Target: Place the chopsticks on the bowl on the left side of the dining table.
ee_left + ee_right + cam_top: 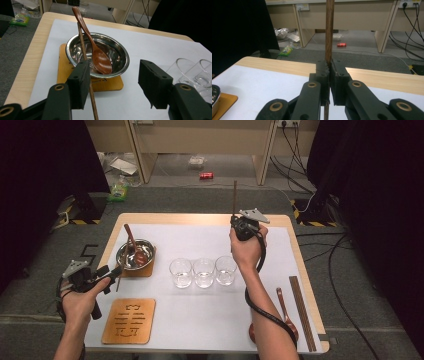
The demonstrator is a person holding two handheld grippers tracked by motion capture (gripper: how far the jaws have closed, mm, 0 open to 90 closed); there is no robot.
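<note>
My right gripper point(234, 220) is shut on a brown chopstick point(234, 197), held upright above the table's far edge; in the right gripper view the jaws point(330, 66) pinch the chopstick point(329, 27). My left gripper point(114, 272) stands open at the table's left edge and points at a steel bowl point(135, 254). In the left gripper view a second chopstick point(93, 105) leans on the bowl point(117, 53) and passes along the inner face of the left jaw of my left gripper point(113, 72). A wooden spoon point(96, 51) rests in the bowl.
The bowl sits on a wooden coaster point(145, 270). Three empty glasses point(203, 272) stand in a row mid-table. A second coaster point(129, 321) lies at the front left. Another spoon point(284, 307) and a brown stick point(302, 312) lie at the right edge.
</note>
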